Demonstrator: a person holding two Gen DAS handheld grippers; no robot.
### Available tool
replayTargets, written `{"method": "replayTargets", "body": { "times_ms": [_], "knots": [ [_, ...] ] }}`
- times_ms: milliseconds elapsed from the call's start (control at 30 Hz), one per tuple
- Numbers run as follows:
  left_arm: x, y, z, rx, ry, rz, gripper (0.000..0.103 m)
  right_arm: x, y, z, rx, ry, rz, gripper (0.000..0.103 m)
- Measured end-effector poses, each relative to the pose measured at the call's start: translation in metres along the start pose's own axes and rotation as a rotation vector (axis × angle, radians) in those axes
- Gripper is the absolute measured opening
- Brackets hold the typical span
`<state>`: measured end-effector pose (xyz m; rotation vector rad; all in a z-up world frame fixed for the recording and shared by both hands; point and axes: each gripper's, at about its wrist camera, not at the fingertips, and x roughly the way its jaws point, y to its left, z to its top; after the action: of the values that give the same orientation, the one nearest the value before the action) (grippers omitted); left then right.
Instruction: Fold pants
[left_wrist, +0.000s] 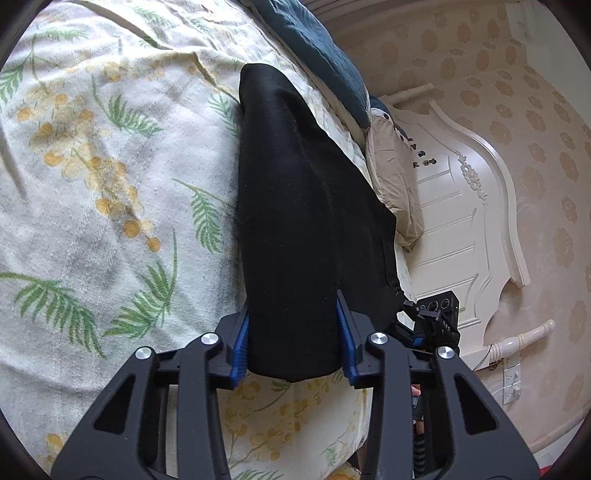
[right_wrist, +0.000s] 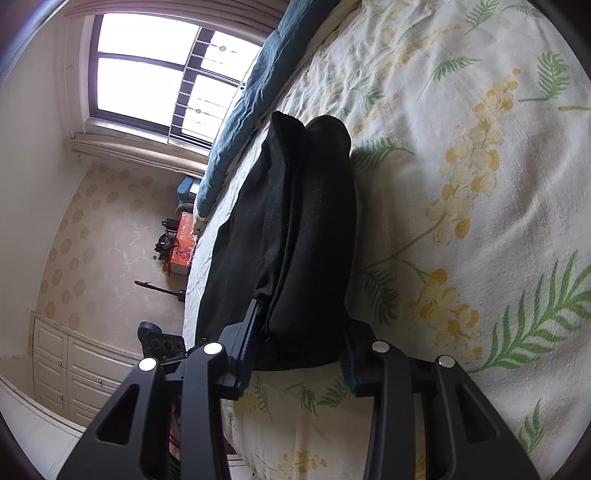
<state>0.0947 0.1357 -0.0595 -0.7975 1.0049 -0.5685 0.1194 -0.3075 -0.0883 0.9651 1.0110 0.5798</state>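
Note:
Black pants (left_wrist: 295, 206) lie folded lengthwise on the floral bedspread (left_wrist: 110, 184). My left gripper (left_wrist: 293, 332) stands open, with its blue-padded fingers (left_wrist: 240, 347) on either side of the near end of the pants. In the right wrist view the pants (right_wrist: 295, 229) show as stacked layers running away from me. My right gripper (right_wrist: 299, 339) also stands open around the near end, left finger (right_wrist: 247, 332) beside the layered edge, the right finger mostly hidden behind the cloth. The right gripper also shows in the left wrist view (left_wrist: 436, 321) beyond the pants.
A dark teal quilt (left_wrist: 325, 59) and a beige pillow (left_wrist: 395, 184) lie beyond the pants by the white headboard (left_wrist: 461, 206). The right wrist view shows a window (right_wrist: 155, 74), white drawers (right_wrist: 74, 365) and clutter on the floor (right_wrist: 177, 243) past the bed edge.

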Motion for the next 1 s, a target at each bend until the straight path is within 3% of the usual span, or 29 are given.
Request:
{"method": "replayTargets", "body": {
  "times_ms": [333, 600, 700, 733, 767, 833, 867, 1000],
  "knots": [
    [-0.012, -0.016, -0.009, 0.059, -0.007, 0.019, 0.036, -0.012, 0.015, -0.010, -0.034, 0.002, 0.027, 0.034],
    [-0.017, -0.010, -0.026, 0.068, 0.008, 0.015, 0.038, -0.014, -0.007, -0.032, 0.008, 0.010, 0.046, 0.034],
    [-0.016, -0.005, -0.026, 0.058, 0.001, 0.001, 0.053, -0.013, -0.009, -0.030, -0.012, 0.004, 0.045, 0.047],
    [-0.017, -0.003, -0.026, 0.043, -0.009, -0.001, 0.069, -0.013, -0.008, -0.030, -0.019, 0.008, 0.059, 0.055],
    [-0.021, 0.002, -0.027, 0.019, -0.028, -0.018, 0.077, -0.013, -0.006, -0.030, -0.027, 0.012, 0.070, 0.060],
    [-0.026, 0.007, -0.026, -0.023, -0.052, -0.075, 0.086, -0.016, 0.002, -0.029, -0.046, 0.013, 0.107, 0.081],
    [-0.028, 0.008, -0.024, -0.036, -0.053, -0.091, 0.091, -0.018, 0.004, -0.029, -0.049, 0.011, 0.105, 0.082],
    [-0.036, 0.008, -0.016, -0.045, -0.073, -0.082, 0.093, -0.033, 0.002, -0.027, -0.033, -0.013, 0.086, 0.083]
  ]
}}
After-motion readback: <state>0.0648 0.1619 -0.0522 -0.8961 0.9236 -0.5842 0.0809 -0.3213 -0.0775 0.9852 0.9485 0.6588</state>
